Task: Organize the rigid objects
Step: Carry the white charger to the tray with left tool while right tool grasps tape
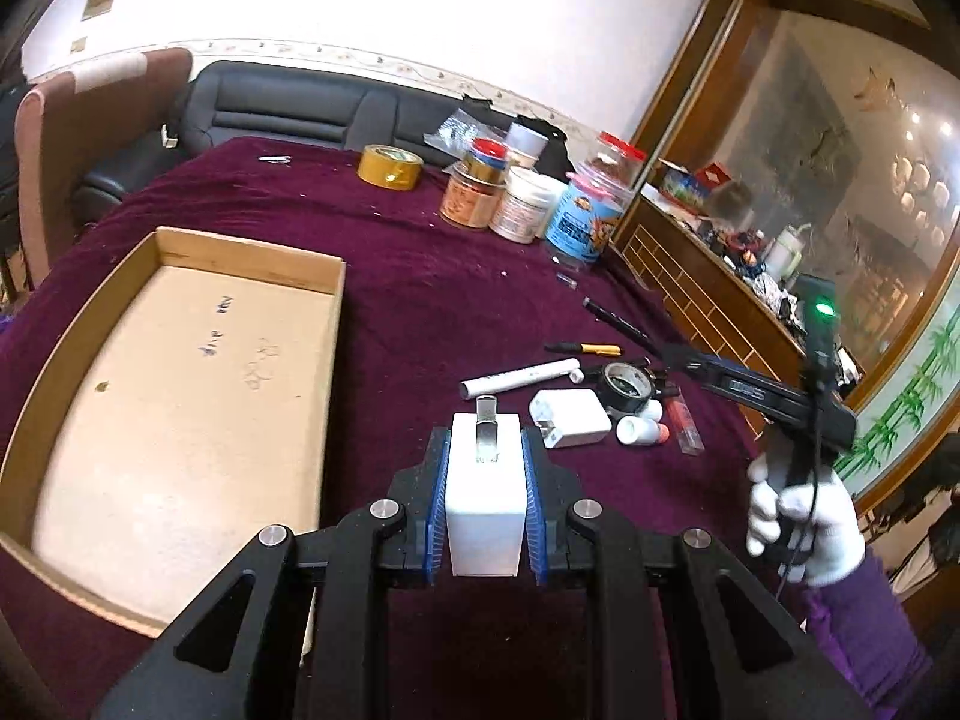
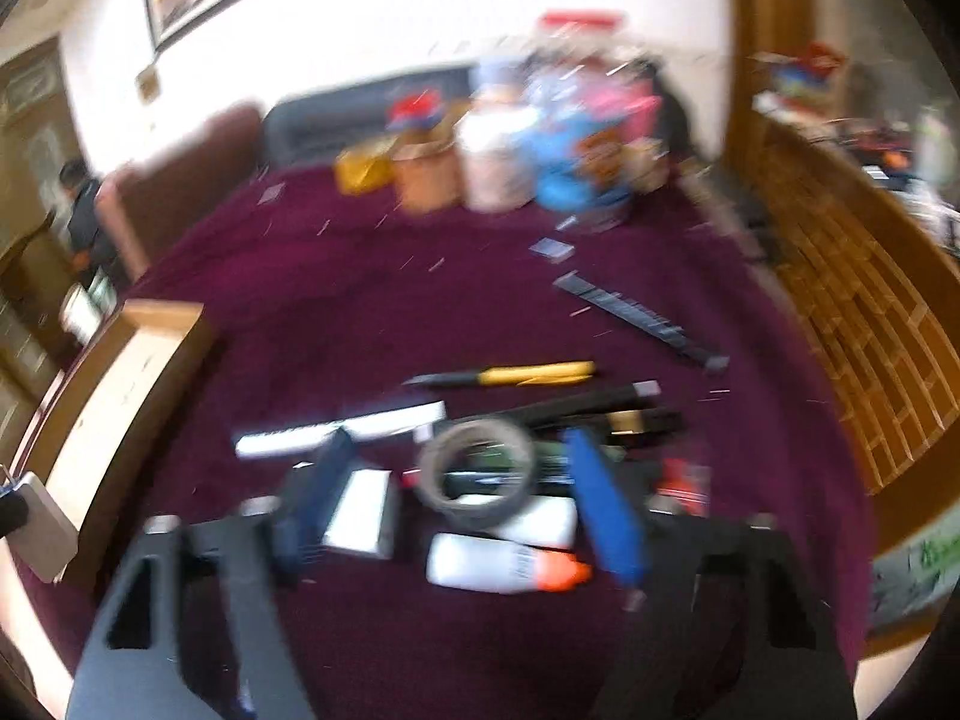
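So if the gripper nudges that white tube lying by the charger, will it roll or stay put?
The white tube looks round and smooth, lying on its side, so it would likely roll sideways. The plush purple cloth may slow it. It looks rigid, probably light, and apt to slip between pads. The tape roll sits close to one end and could block it.

Two white plug adapters: one (image 1: 485, 501) raised at 6 o'clock, one (image 1: 570, 418) lying on the desk (image 1: 420, 276) toward 3 o'clock. One cardboard tray (image 1: 180, 396) at 9 o'clock. Two tape rolls: yellow (image 1: 390, 165) at 12 o'clock, dark (image 1: 624, 387) toward 3 o'clock. One white tube (image 1: 519, 379). One yellow-handled utility knife (image 1: 582, 348). Two small white bottles (image 1: 639, 431). Roughly five jars (image 1: 528, 204) clustered toward 1 o'clock, exact count uncertain.
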{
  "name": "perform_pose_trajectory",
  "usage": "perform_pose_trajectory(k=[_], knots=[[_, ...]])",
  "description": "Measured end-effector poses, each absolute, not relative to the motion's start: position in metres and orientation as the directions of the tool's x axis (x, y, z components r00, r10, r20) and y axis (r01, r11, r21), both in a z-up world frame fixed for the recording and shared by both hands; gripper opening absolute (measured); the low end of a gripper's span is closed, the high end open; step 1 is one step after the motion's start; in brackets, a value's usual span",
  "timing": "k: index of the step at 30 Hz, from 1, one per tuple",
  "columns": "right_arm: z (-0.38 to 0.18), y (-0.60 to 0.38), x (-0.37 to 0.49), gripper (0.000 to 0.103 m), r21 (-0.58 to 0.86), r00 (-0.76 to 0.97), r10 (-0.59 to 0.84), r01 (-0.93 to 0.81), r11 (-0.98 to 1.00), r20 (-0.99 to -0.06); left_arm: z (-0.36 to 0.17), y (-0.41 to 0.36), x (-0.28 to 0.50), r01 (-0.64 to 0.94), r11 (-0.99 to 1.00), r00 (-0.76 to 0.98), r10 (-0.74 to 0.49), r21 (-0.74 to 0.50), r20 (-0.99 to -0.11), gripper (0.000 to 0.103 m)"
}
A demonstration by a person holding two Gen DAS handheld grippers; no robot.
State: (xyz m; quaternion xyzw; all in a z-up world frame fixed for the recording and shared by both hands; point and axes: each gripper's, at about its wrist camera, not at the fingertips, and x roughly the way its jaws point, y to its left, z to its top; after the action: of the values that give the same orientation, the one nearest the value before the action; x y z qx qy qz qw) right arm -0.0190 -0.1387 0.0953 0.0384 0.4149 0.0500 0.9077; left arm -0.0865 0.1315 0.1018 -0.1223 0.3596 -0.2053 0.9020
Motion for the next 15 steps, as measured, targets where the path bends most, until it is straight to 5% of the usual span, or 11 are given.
perform_pose_trajectory(k=[7,11,15], knots=[[0.052,-0.106,0.021,0.05,0.036,0.509,0.066,-0.07,0.997,-0.858,0.095,0.16,-0.087,0.248,0.886,0.663,-0.451,-0.392,-0.598,0.018],[0.039,-0.107,0.032,0.012,0.029,0.479,0.043,-0.037,0.999,-0.877,0.091,0.171,-0.082,0.234,0.883,0.666,-0.45,-0.406,-0.595,0.018],[0.054,-0.118,0.022,0.009,0.102,0.522,0.088,-0.001,0.995,-0.849,0.087,0.182,-0.082,0.227,0.876,0.662,-0.459,-0.425,-0.592,0.018]])
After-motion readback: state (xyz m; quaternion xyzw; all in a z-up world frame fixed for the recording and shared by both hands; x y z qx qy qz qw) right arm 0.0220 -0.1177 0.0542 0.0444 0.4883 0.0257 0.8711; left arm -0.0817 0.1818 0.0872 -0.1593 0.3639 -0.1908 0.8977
